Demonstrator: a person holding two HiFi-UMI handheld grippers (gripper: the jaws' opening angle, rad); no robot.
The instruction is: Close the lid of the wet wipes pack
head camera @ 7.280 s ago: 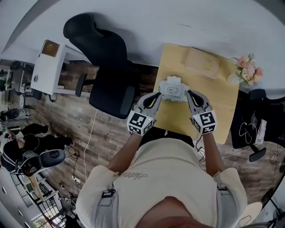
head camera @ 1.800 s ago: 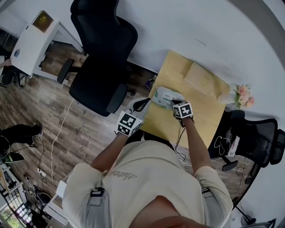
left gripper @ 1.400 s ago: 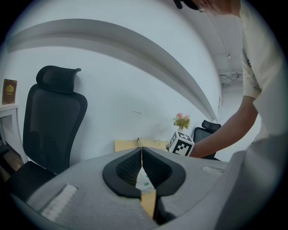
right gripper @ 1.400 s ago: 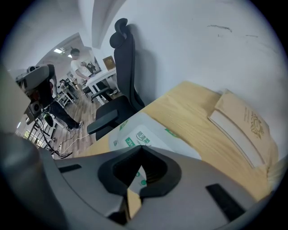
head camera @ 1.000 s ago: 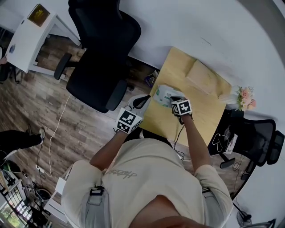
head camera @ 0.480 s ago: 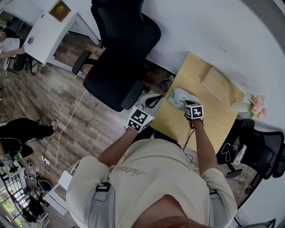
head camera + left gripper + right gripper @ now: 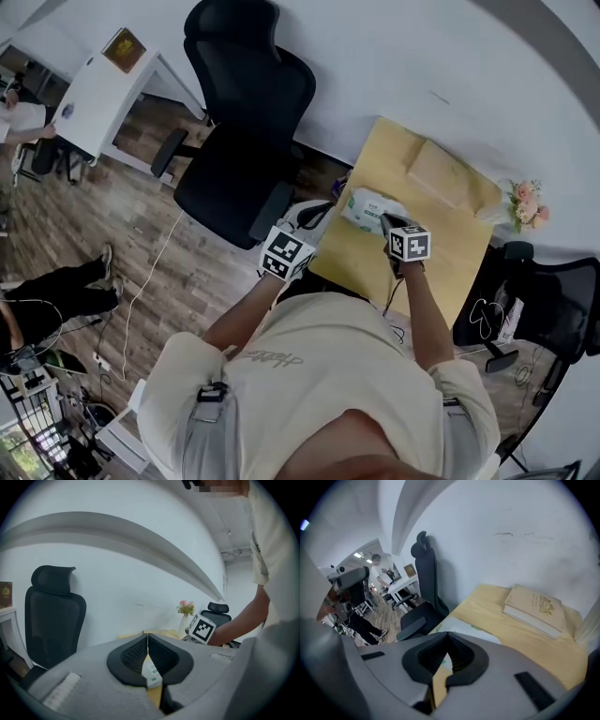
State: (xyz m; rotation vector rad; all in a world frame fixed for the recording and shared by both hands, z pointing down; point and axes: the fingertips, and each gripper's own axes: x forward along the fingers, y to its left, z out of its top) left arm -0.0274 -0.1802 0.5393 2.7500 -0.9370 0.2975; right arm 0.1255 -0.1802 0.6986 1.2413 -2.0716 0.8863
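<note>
The white and green wet wipes pack (image 7: 368, 207) lies near the left edge of the small wooden table (image 7: 448, 246), and its top looks flat. My right gripper (image 7: 388, 223) is at the pack's near right end, jaws shut and empty, with the pack (image 7: 465, 627) just beyond its tips (image 7: 448, 636). My left gripper (image 7: 315, 213) hangs off the table's left edge, beside the pack without touching it. It is shut too (image 7: 147, 638), and a strip of the pack (image 7: 152, 672) shows below its pads.
A tan book (image 7: 447, 175) lies at the table's far side, also in the right gripper view (image 7: 536, 606). A vase of flowers (image 7: 524, 202) stands at the far right corner. A black office chair (image 7: 246, 127) is left of the table and another (image 7: 555, 302) is right.
Earlier both grippers flanked the pack with its lid raised. Now the top looks flat, the right gripper stays at the pack's near right end and the left has drawn back off the table edge.
</note>
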